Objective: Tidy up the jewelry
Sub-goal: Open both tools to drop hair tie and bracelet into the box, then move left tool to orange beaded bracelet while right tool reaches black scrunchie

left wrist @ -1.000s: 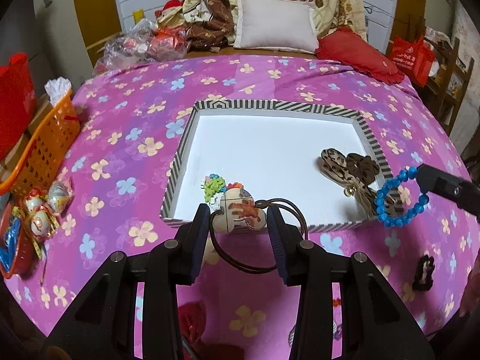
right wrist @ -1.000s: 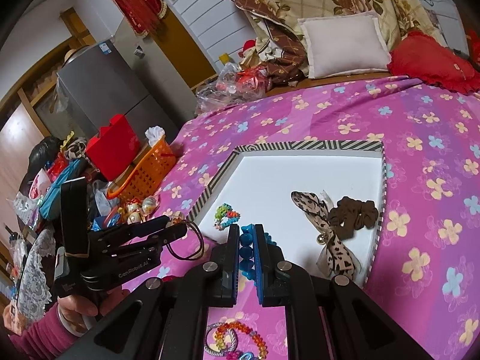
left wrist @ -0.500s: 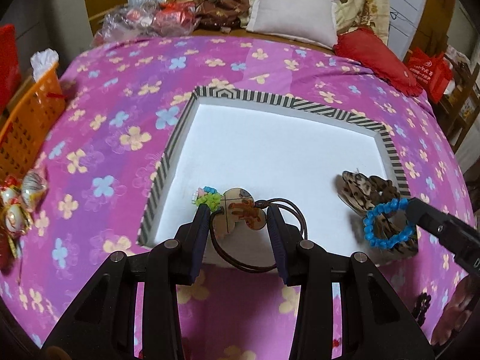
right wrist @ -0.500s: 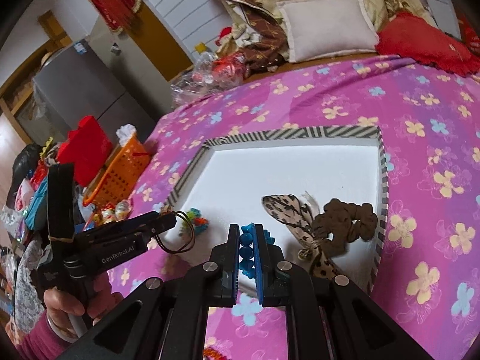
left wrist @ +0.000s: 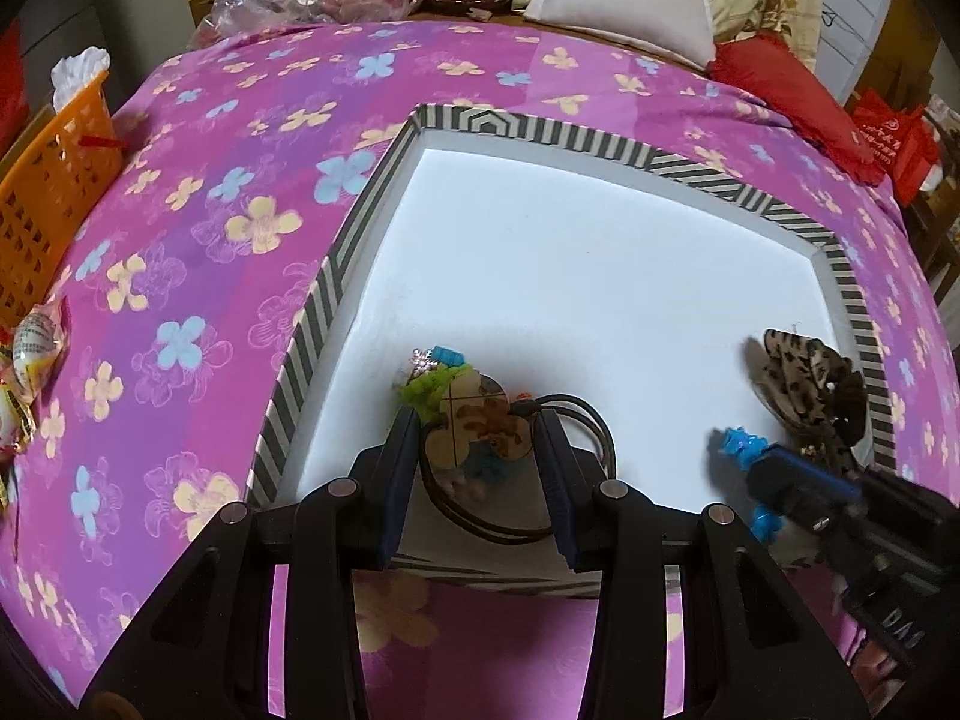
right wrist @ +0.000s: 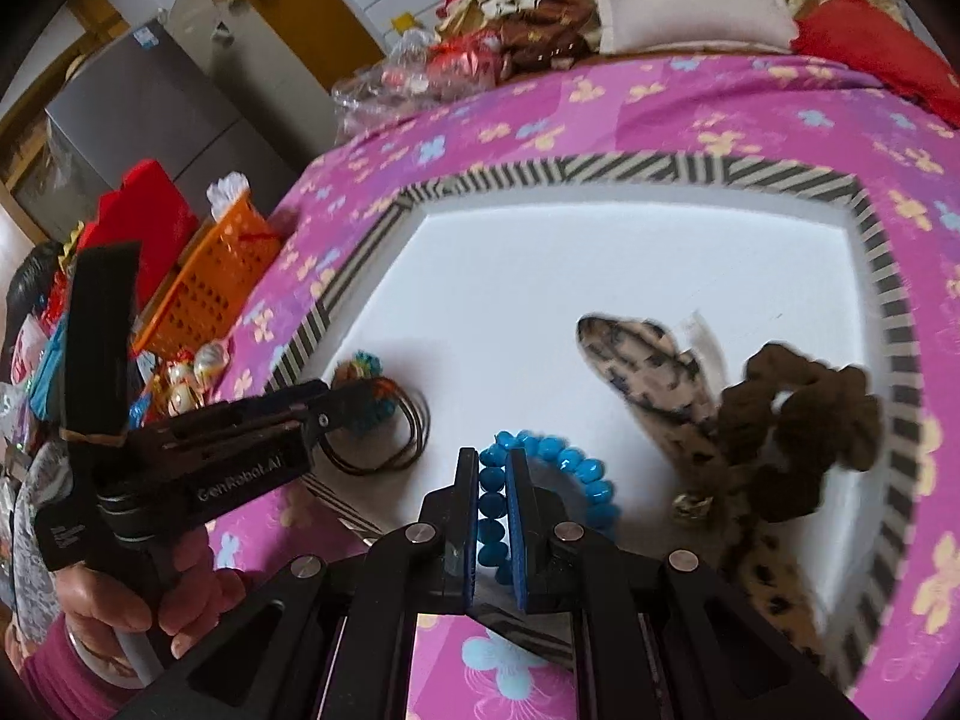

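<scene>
1. We are holding a hair tie (left wrist: 480,438) in the left gripper (left wrist: 477,450), its jaws partly closed on the flat charm while the dark loop is hanging free over the tray (left wrist: 336,276), near the front edge.
2. We are pinching a blue bracelet (right wrist: 558,468) in the right gripper (right wrist: 493,504), jaws nearly closed on the beads, just above the tray floor.
3. We are judging it best to lower each piece onto bare white floor, clear of the bead cluster (left wrist: 429,381), leopard bow (right wrist: 654,372) and scrunchie (right wrist: 798,420), before opening.
4. We are reading "GenRobot.AI" on the left gripper's side in the right view.
</scene>
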